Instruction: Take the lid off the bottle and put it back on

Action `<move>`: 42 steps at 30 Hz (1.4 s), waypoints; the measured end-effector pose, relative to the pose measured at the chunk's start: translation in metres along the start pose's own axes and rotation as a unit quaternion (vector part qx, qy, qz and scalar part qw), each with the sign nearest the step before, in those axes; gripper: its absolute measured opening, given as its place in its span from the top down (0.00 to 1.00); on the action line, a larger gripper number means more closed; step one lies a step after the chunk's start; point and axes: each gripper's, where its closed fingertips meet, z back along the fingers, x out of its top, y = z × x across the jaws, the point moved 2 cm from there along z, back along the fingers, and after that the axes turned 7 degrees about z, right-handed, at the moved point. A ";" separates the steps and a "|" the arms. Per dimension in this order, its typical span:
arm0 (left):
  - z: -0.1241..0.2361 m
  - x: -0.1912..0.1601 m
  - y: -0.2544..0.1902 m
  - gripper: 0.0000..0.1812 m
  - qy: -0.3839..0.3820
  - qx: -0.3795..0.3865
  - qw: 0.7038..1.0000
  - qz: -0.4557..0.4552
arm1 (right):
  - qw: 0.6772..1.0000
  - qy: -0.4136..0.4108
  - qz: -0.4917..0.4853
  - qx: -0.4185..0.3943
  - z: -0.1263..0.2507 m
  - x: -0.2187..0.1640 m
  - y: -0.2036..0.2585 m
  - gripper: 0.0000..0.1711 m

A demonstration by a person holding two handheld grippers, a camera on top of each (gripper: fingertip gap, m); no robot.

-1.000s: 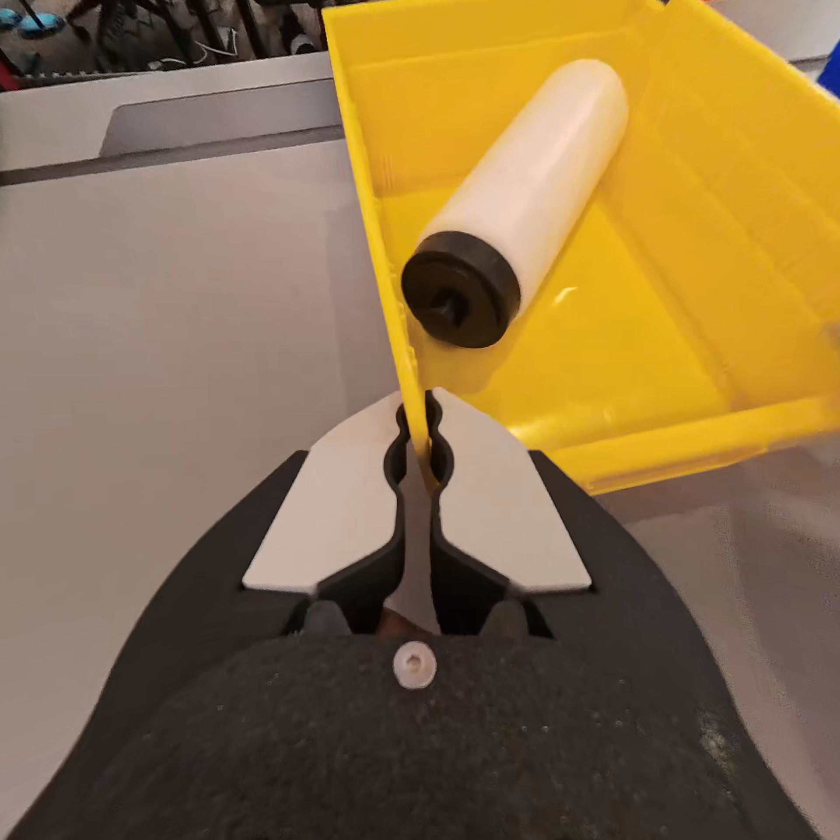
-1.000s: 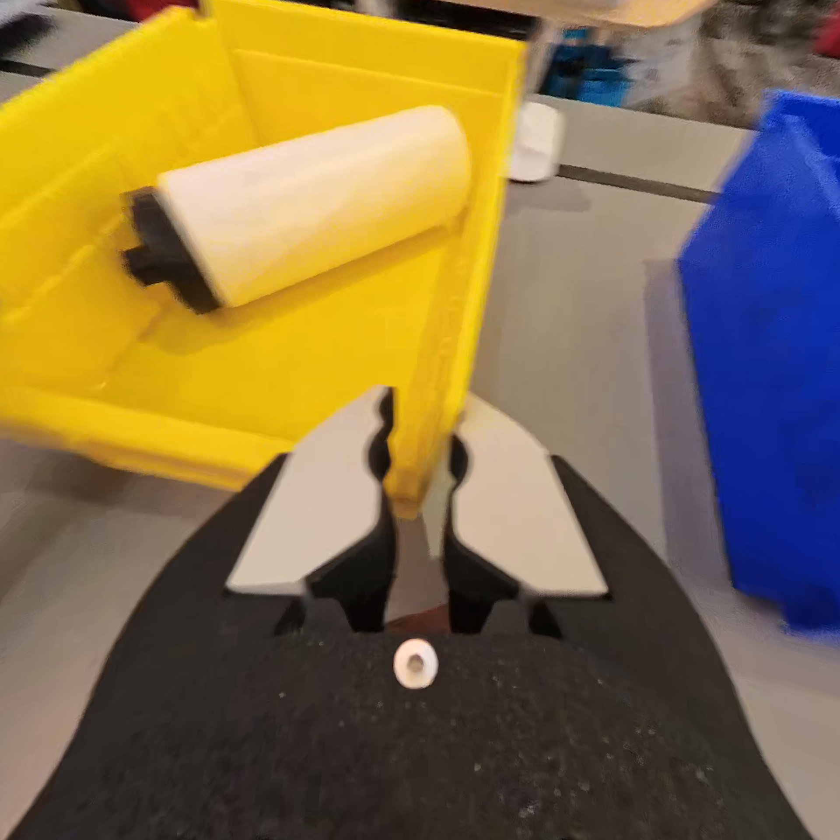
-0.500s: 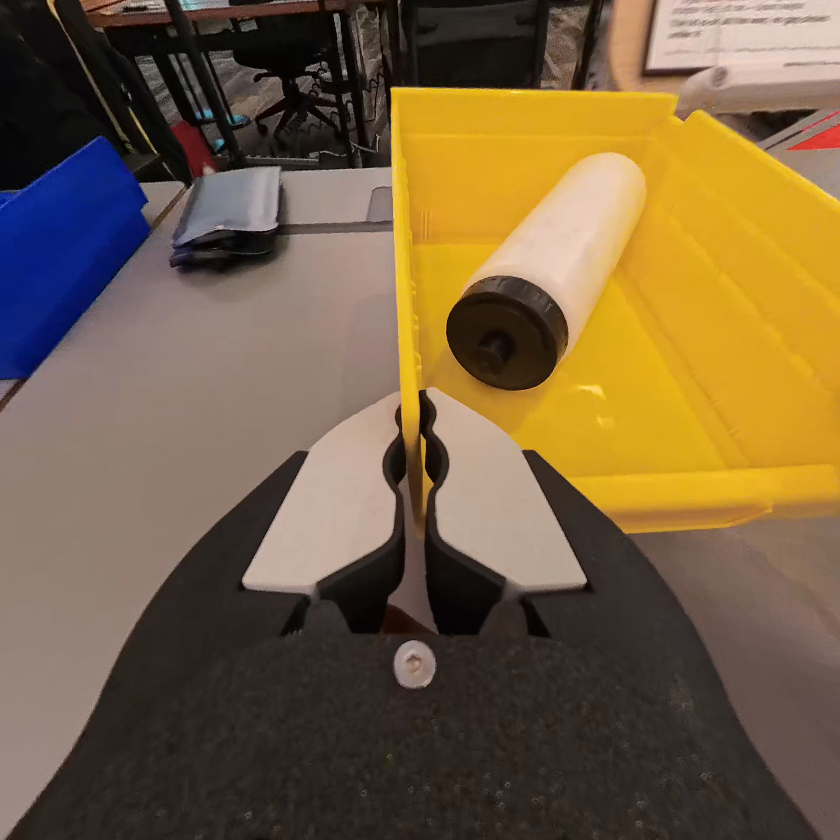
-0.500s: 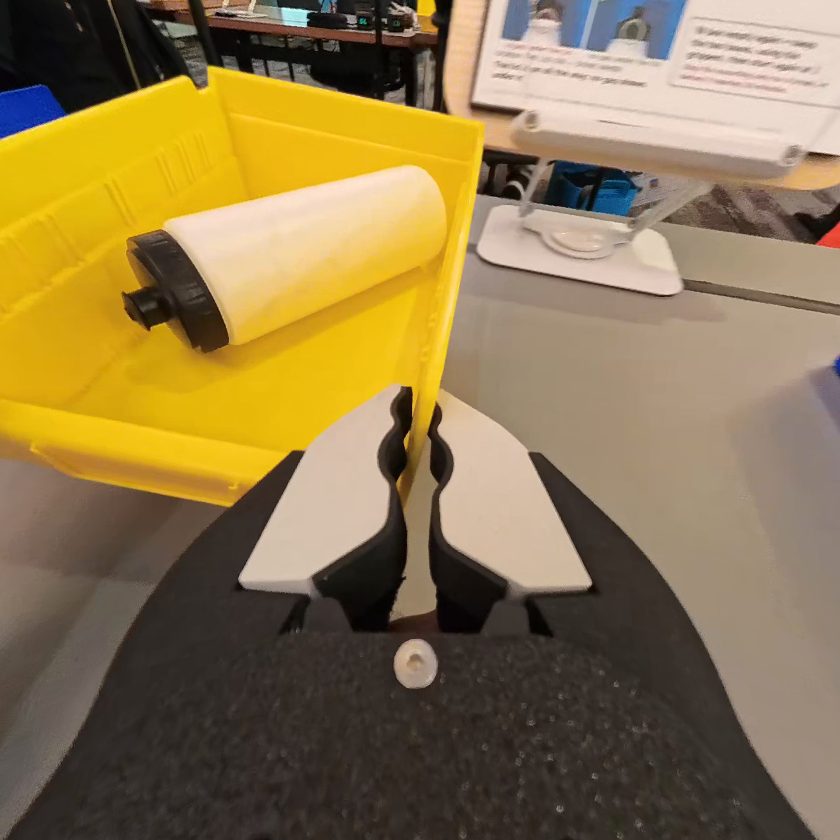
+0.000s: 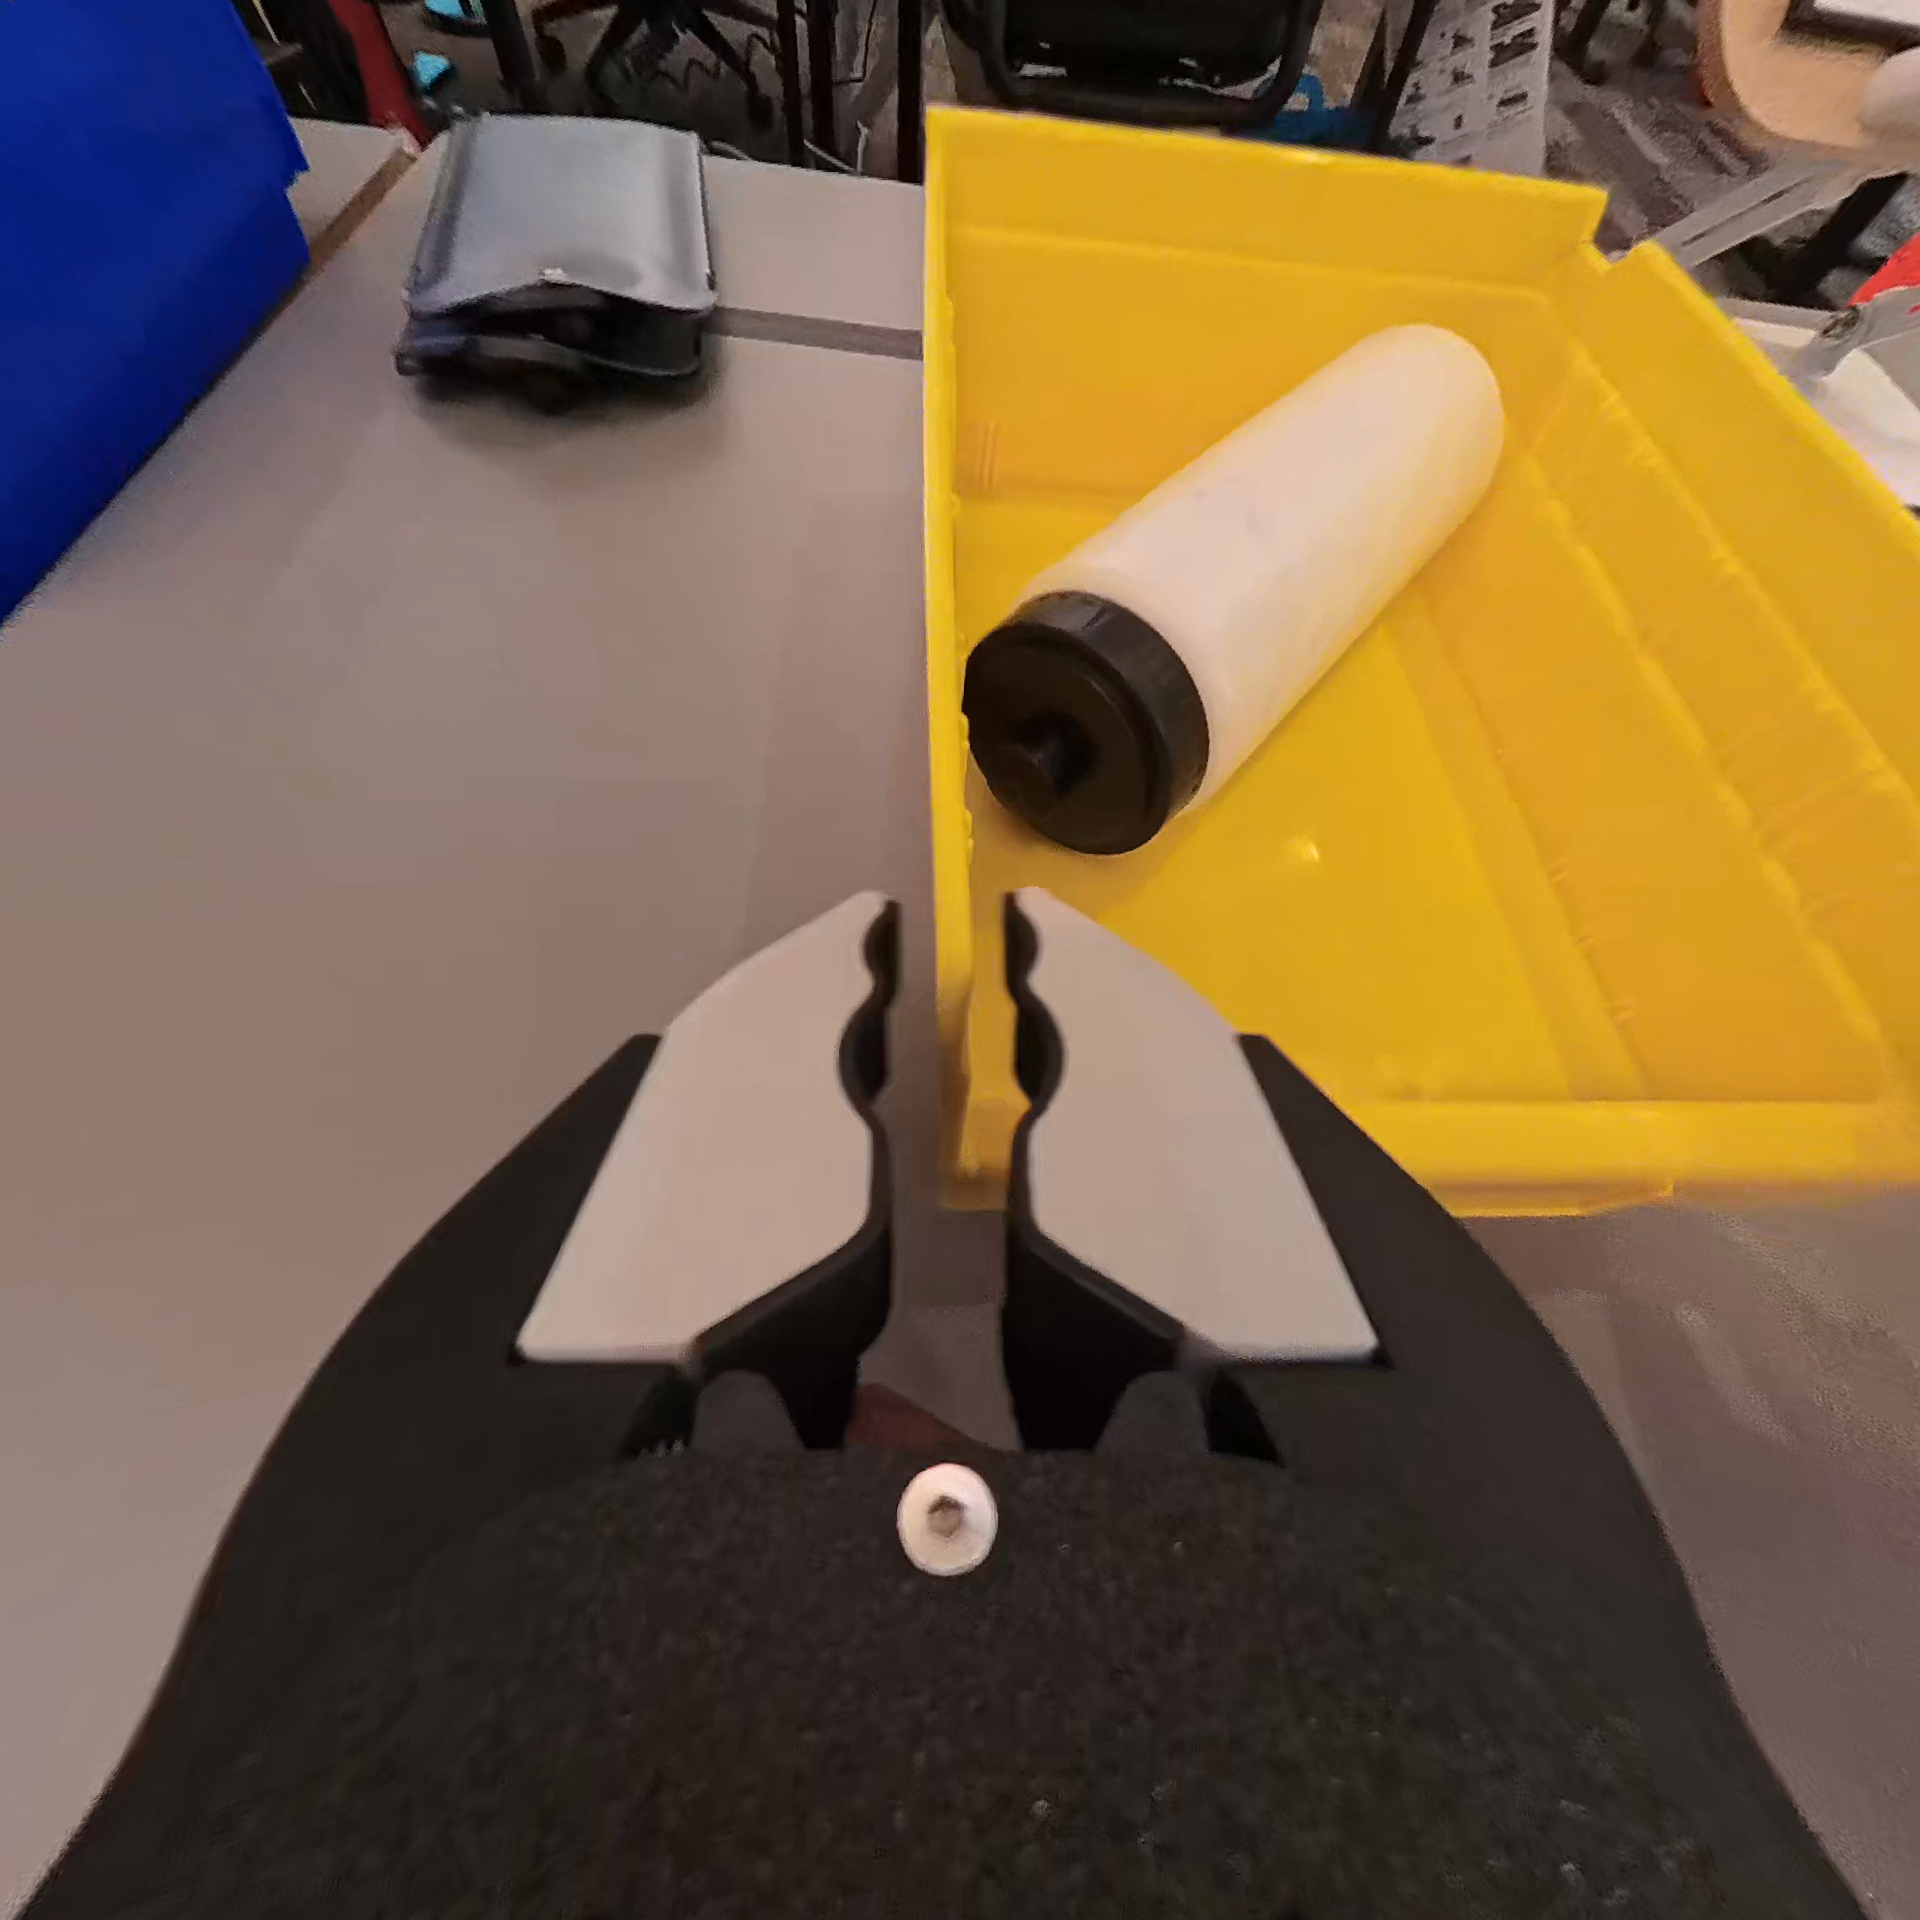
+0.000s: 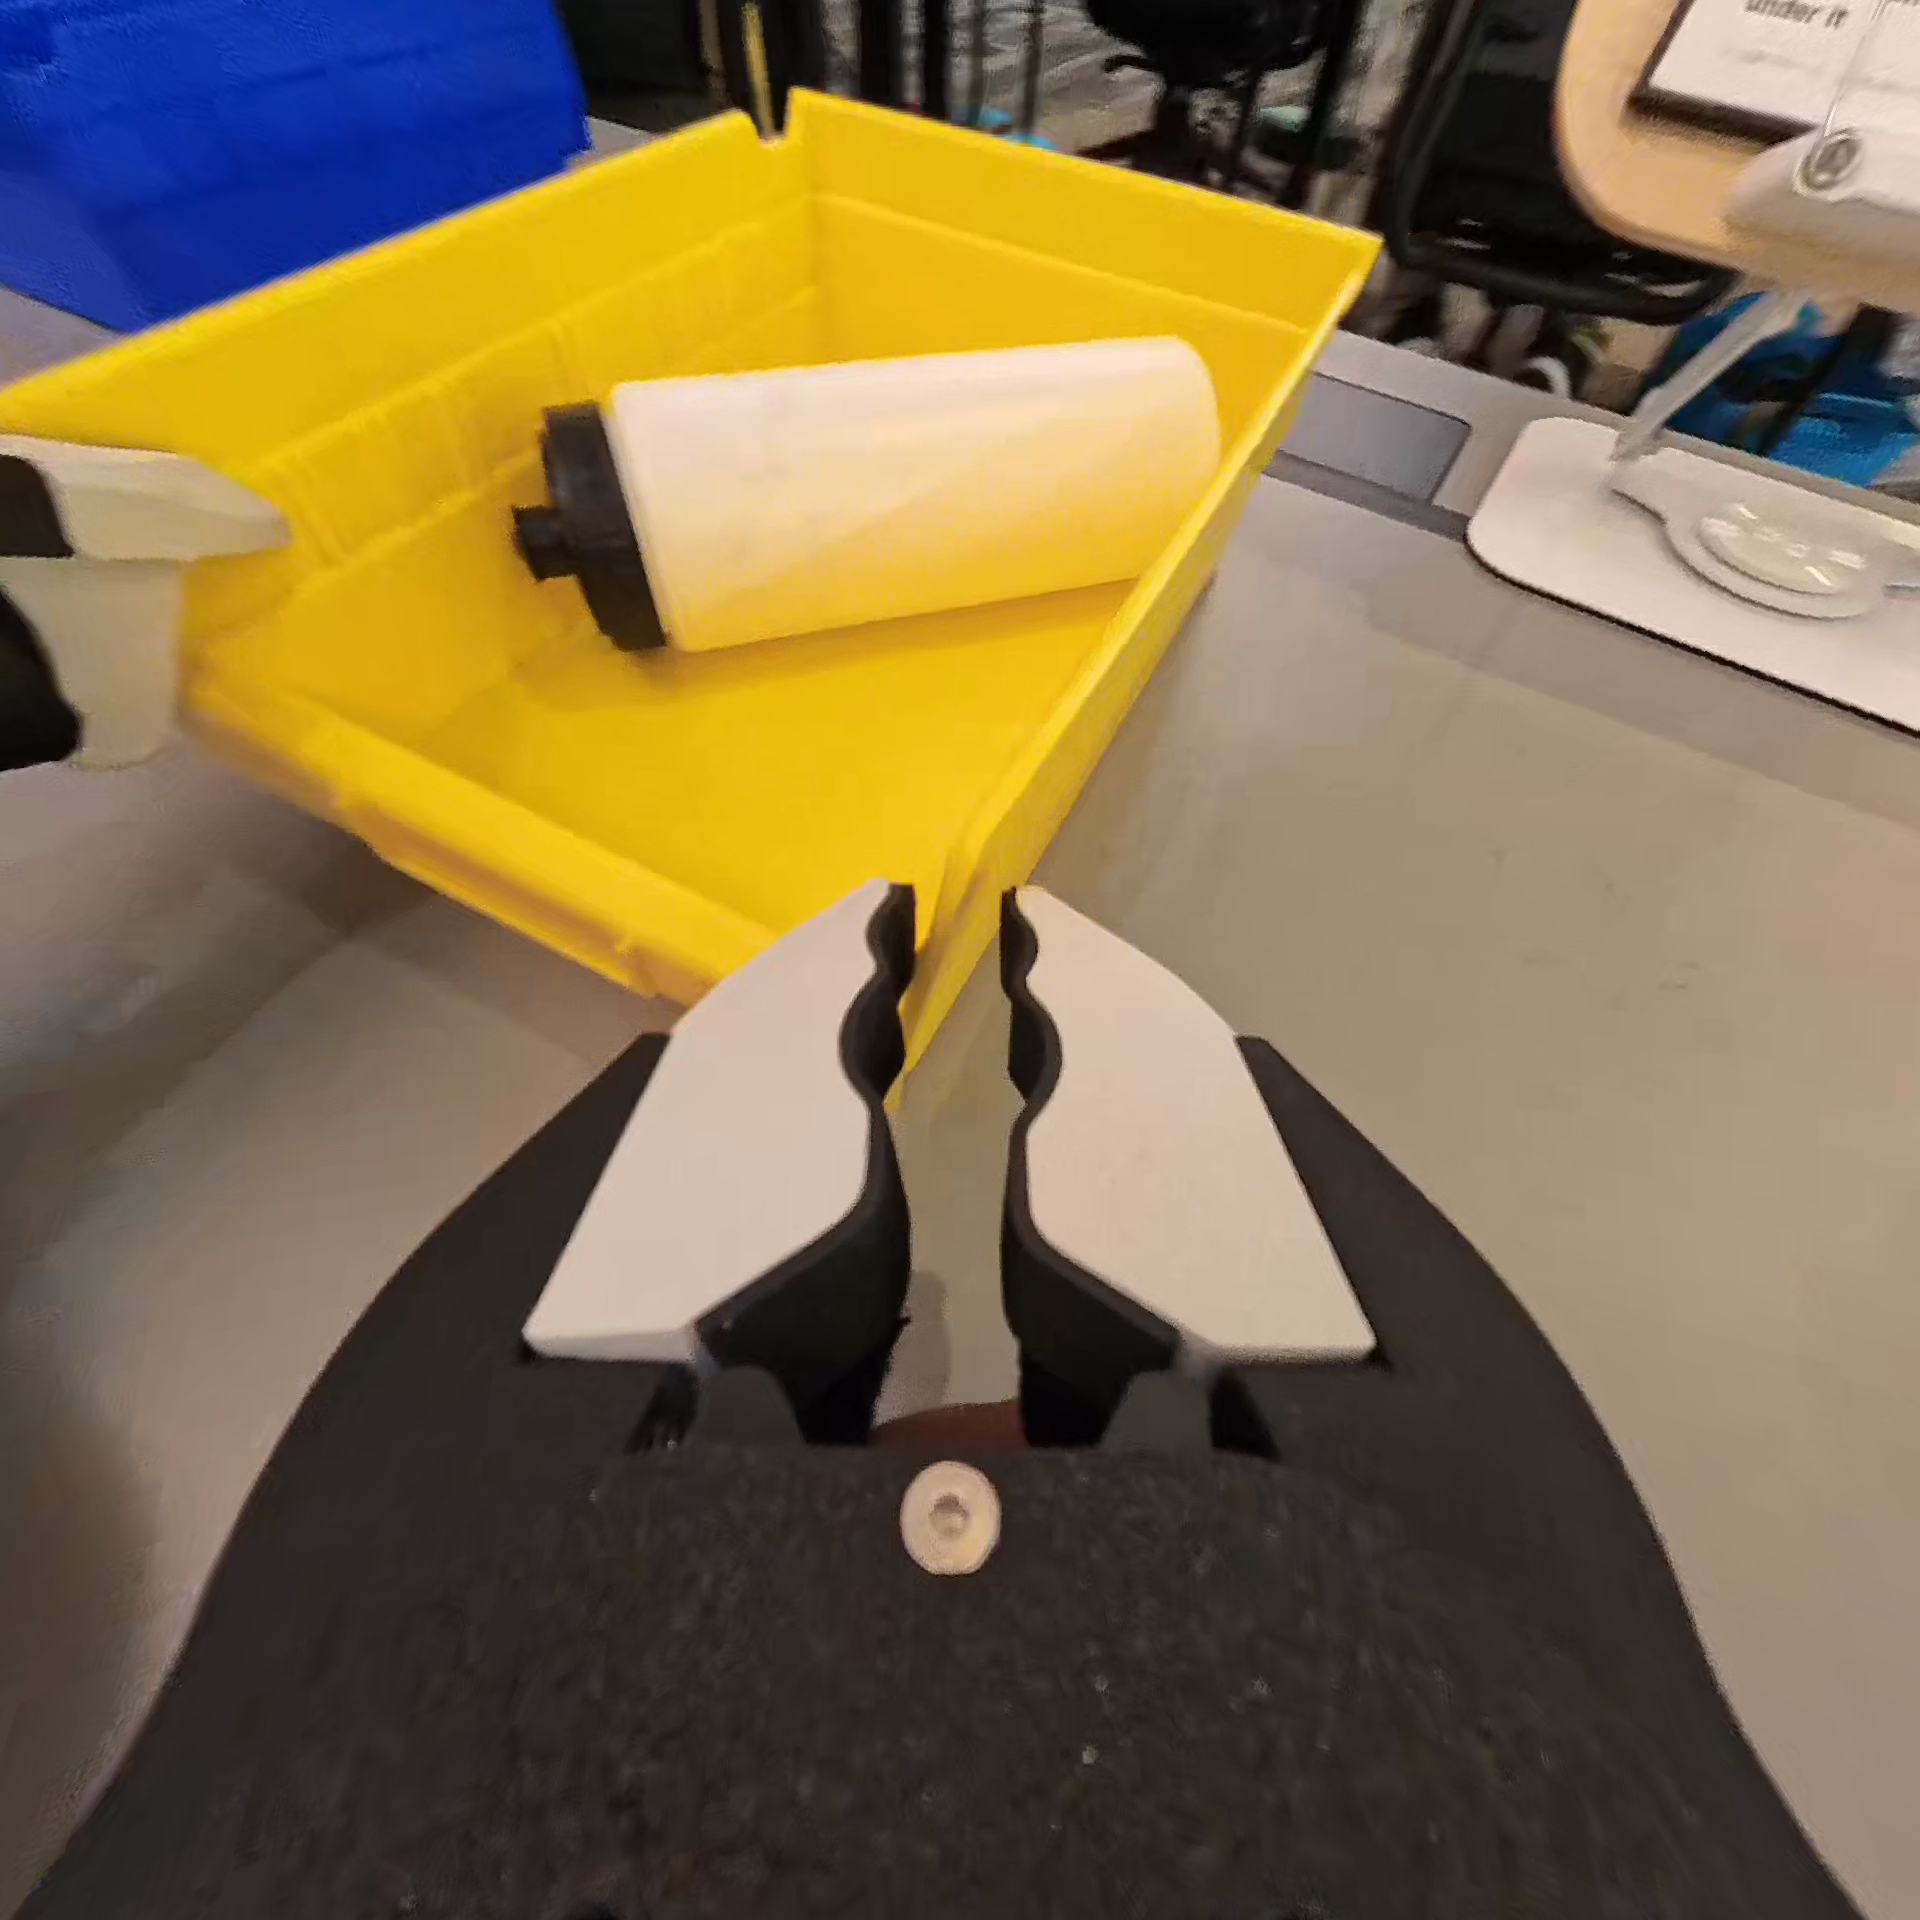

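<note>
A white bottle (image 5: pixel 1278 551) with a black lid (image 5: pixel 1081 727) screwed on lies on its side in a yellow bin (image 5: pixel 1247 187), lid end toward me. My left gripper (image 5: pixel 948 909) straddles the bin's left wall near its front corner, jaws slightly apart and not pinching it. In the right wrist view the bottle (image 6: pixel 904 488) lies with its lid (image 6: pixel 597 530) pointing left in the bin (image 6: pixel 727 758). My right gripper (image 6: pixel 956 904) straddles the bin's right wall, also slightly open. One of the left gripper's fingers (image 6: pixel 156 509) shows at the bin's far corner.
The bin rests on a grey table (image 5: pixel 468 727). A blue bin (image 5: pixel 104 312) stands at the far left and a dark pouch (image 5: pixel 561 249) lies behind it. A white stand base (image 6: pixel 1683 561) sits at the right. Chairs and desks stand beyond the table.
Both grippers were shut on the bin's side walls and have opened a little, letting go of them. The views have levelled and the bin now sits flat on the table.
</note>
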 end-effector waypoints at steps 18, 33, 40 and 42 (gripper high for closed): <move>0.105 -0.060 -0.175 0.77 -0.035 -0.185 0.982 -0.006 | 0.979 -0.114 -0.042 -0.162 0.275 -0.123 -0.304 0.82; 0.091 -0.063 -0.165 0.76 -0.023 -0.181 0.983 -0.003 | 0.978 -0.099 0.002 -0.184 0.266 -0.129 -0.319 0.82; 0.091 -0.070 -0.171 0.73 0.007 -0.196 0.981 -0.012 | 0.982 -0.088 0.021 -0.167 0.260 -0.129 -0.306 0.82; 0.092 -0.066 -0.173 0.69 0.030 -0.213 0.976 -0.015 | 0.984 -0.079 0.003 -0.157 0.259 -0.133 -0.305 0.81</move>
